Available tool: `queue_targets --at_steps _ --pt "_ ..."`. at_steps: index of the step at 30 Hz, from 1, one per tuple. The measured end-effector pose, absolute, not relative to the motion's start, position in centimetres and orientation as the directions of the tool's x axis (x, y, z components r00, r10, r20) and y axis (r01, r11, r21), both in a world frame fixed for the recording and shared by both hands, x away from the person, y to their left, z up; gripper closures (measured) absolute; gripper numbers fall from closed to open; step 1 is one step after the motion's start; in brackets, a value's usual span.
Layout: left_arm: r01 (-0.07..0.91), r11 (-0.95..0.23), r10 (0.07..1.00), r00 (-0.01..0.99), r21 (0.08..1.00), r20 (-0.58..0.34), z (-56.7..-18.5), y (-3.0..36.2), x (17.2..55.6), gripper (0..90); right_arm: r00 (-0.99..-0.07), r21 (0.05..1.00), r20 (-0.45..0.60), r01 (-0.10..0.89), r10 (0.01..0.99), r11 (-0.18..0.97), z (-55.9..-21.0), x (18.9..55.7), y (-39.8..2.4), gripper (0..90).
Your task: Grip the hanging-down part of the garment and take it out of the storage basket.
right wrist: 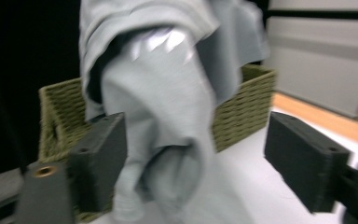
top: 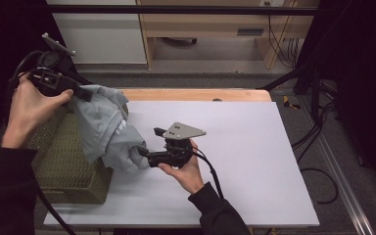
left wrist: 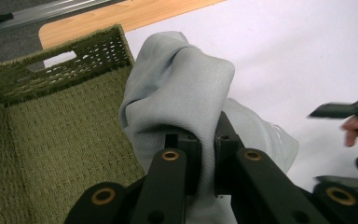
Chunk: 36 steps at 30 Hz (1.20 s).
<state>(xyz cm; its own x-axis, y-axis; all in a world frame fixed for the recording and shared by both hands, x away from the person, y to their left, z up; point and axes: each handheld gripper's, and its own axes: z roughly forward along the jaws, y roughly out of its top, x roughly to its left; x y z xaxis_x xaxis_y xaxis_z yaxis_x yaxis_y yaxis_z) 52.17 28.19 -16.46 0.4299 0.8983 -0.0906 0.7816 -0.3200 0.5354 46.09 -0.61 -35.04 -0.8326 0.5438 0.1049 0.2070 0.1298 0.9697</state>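
A light grey garment [top: 108, 132] hangs from my left gripper [top: 84, 93], which is raised at the left and shut on the cloth's upper fold. In the left gripper view the two black jaws pinch the fabric [left wrist: 182, 88] over the basket's right edge. The garment's lower end rests on the white table [top: 254, 147] beside the woven green basket [top: 63, 161]. My right gripper [top: 143, 152] is low at that lower end, jaws pointing left. In the right gripper view its pads [right wrist: 100, 154] stand wide apart, with the hanging cloth [right wrist: 168, 116] between them and unclamped.
The basket [left wrist: 51, 140] stands at the table's left front corner, its inside bare. A wooden strip [top: 196, 94] edges the table's far side. Beyond it are a white cabinet [top: 103, 34] and a wooden desk. Cables [top: 318, 132] lie on the floor to the right.
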Motion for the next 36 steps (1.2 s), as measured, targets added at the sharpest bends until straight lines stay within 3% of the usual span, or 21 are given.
queue_targets --at_steps 11,27,36 --pt "0.783 -0.319 0.898 0.429 0.535 -0.093 -16.6 28.3 52.3 84.8 -0.745 0.983 0.088 0.171 0.661 0.062 -35.0 44.6 -7.3 6.0" --pt "0.782 -0.316 0.897 0.43 0.537 -0.098 -16.6 28.9 52.0 84.7 -0.62 0.987 0.085 0.159 0.78 0.019 -37.5 41.9 -14.9 2.4" --pt "0.784 -0.313 0.898 0.428 0.536 -0.102 -16.7 29.3 52.0 84.7 -0.574 0.989 0.07 0.148 0.816 0.019 -38.5 40.6 -16.9 1.9"
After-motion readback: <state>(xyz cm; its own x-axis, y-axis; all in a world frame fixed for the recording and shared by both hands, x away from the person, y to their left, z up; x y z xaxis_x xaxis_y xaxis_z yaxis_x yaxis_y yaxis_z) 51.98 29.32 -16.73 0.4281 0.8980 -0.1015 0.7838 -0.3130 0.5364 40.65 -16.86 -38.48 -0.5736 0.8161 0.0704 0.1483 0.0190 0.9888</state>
